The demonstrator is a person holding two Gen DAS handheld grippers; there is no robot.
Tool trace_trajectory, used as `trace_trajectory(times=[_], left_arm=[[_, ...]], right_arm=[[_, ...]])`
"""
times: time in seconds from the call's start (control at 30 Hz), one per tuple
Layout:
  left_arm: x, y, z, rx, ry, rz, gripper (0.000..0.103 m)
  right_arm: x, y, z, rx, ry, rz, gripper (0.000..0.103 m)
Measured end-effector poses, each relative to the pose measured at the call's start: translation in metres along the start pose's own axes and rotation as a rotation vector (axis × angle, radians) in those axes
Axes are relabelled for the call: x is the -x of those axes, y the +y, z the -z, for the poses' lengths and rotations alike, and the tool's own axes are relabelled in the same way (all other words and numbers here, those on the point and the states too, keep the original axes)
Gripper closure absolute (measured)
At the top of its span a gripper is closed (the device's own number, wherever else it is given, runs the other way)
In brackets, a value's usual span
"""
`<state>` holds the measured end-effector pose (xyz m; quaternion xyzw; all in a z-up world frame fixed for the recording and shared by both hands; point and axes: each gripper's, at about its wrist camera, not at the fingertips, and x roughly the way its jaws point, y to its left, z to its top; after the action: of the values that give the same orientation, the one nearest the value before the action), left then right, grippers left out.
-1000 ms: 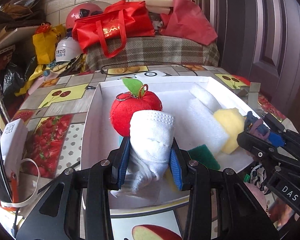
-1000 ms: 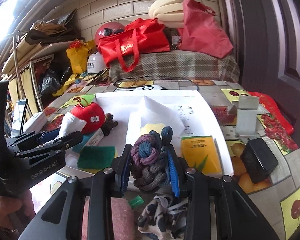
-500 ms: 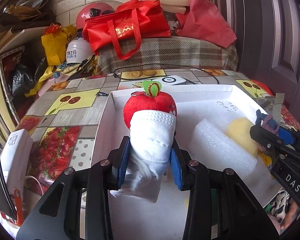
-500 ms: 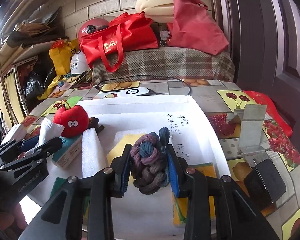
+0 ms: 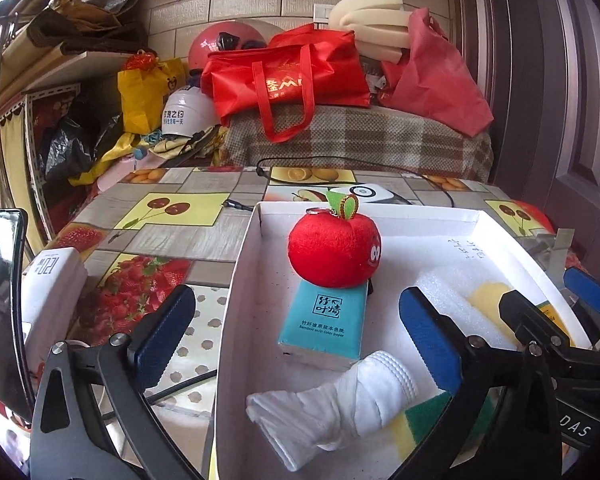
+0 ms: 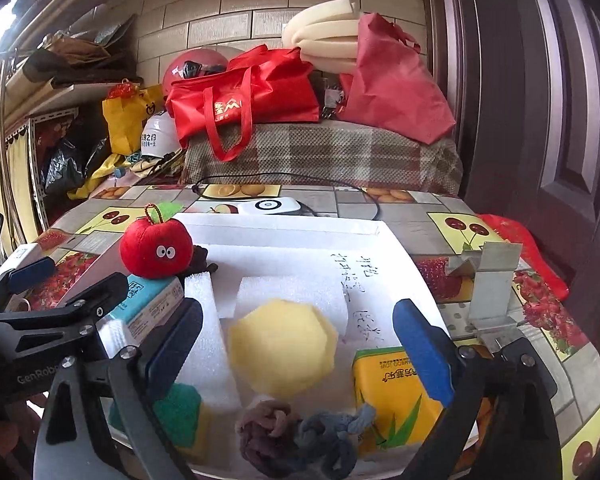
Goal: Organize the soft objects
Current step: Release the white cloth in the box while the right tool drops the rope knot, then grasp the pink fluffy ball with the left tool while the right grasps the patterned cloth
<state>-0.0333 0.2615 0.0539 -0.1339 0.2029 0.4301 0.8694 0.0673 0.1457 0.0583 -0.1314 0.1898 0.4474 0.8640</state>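
Since a second ago both loads have been let go: the rolled white sock (image 5: 340,404), clamped then in the left gripper (image 5: 296,332), is now seen lying loose on the floor of the white box (image 5: 236,300), and the knotted rope toy (image 6: 296,436), pinched then in the right gripper (image 6: 300,344), is now seen resting at the box's near edge. Both sets of jaws are opening and stand wide, with nothing pressed by the pads; each dropped thing lies low between its own fingers.

The sock is set down just before the teal tissue pack (image 5: 324,320), on whose far end the red plush apple (image 5: 334,250) is perched, so the soft things appear to be gathered in one box. The rope toy is laid just in front of the yellow sponge (image 6: 282,348), beside the yellow tissue pack (image 6: 396,388).

White foam sheets (image 6: 208,332) and a green scouring pad (image 6: 176,412) crowd the near floor of the box, so little free room is left. Each gripper is seen close at the other's side, which is judged a collision risk.
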Motion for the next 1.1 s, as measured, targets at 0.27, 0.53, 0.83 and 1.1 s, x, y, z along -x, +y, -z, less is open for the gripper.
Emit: trace_trajectory(times=[0.27,0.53,0.83,1.1], left_arm=[[0.023,0.004,0.008,-0.001,-0.051,0.046,0.000],[0.059,-0.005,0.024,-0.056,-0.070,0.142,0.000],[0.086,-0.043,0.049,-0.192,0.036,0.311,0.000],[0.066,-0.076,0.069,-0.270,0.285,0.393,0.000]], right_arm=[[0.021,-0.007,0.008,-0.025,-0.029,-0.005,0.006],[0.043,-0.040,0.020,-0.125,-0.022,0.014,0.006],[0.064,-0.063,0.039,-0.157,0.053,0.003,0.006],[0.056,-0.045,0.053,-0.100,0.220,-0.072,0.009]])
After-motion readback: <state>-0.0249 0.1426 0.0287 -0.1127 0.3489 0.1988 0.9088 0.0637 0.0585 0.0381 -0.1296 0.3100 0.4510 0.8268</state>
